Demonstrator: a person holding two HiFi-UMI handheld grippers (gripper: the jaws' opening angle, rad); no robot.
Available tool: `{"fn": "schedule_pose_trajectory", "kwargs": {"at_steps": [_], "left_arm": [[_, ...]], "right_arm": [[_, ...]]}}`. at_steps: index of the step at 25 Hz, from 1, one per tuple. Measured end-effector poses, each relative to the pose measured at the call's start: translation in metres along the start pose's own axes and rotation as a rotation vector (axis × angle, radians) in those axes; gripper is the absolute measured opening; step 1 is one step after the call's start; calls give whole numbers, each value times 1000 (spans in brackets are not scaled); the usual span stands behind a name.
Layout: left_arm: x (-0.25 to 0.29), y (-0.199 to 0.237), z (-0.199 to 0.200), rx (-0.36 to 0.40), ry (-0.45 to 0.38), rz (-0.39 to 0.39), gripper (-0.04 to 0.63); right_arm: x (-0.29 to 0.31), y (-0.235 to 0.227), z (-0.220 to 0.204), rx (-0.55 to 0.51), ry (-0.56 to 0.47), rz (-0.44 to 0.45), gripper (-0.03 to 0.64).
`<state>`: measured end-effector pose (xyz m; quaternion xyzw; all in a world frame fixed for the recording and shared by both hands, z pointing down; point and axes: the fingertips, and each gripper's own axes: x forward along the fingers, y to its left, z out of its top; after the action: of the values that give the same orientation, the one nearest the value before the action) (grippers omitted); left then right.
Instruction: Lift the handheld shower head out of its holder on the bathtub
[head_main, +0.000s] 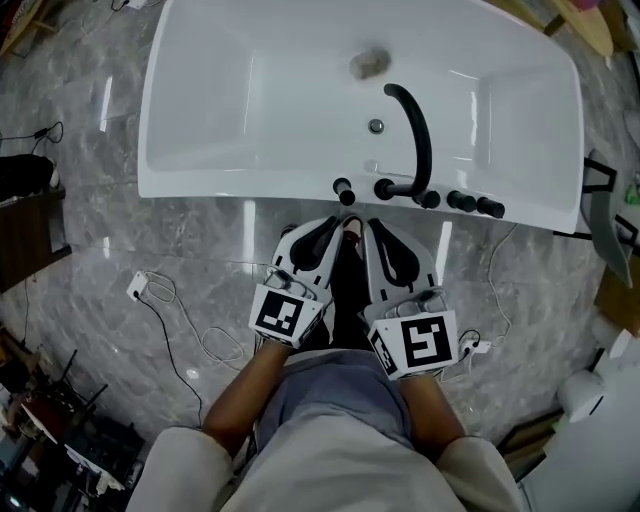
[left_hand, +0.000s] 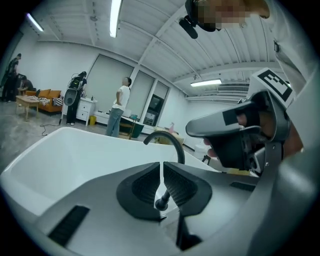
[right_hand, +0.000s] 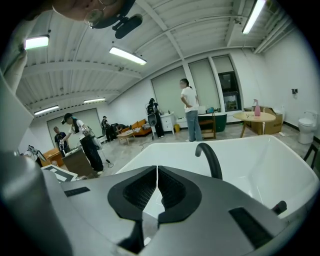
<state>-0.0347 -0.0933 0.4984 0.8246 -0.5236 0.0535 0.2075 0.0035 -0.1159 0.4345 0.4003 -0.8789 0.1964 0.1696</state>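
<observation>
Your left gripper (head_main: 331, 227) and right gripper (head_main: 374, 229) hover empty with jaws pressed together, just short of the bathtub (head_main: 240, 188) rim, where the black handheld shower head (head_main: 343, 187) stands in its holder; shut jaws would likely knock it rather than grasp it.

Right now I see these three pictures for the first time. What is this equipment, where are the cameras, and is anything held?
No robot: a person at a white bathtub holds two two-jaw grippers. The head view comes from a camera on the person's head; it shows the left gripper and right gripper side by side, short of the rim. Each gripper view comes from a camera riding on that gripper, looking along its jaws. Both pairs of jaws are shut and hold nothing. On the rim stand a curved black spout and black knobs. The shower head is probably the black piece left of the spout, untouched.
</observation>
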Motion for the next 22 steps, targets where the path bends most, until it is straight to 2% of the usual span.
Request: {"fn": "schedule_pose_trajectory", "kwargs": {"at_steps": [2,3,6,15,22], "left_arm": [[6,1,-10,-9,3,3,10],[10,2,-16,-10,0,0,34],[22,8,-39,26,-16,2,41],[54,19,-96,63,52,26,130],[75,24,-121,52,57,52,130]], "right_arm": [[2,-3,-6,8,3,-2,20],[4,-4,-9,9,4,0,20],[11,-5,-16,17,11,14,20],[18,-9,-37,44,35,28,20],[21,-16,-49,52,50,27,20]]}}
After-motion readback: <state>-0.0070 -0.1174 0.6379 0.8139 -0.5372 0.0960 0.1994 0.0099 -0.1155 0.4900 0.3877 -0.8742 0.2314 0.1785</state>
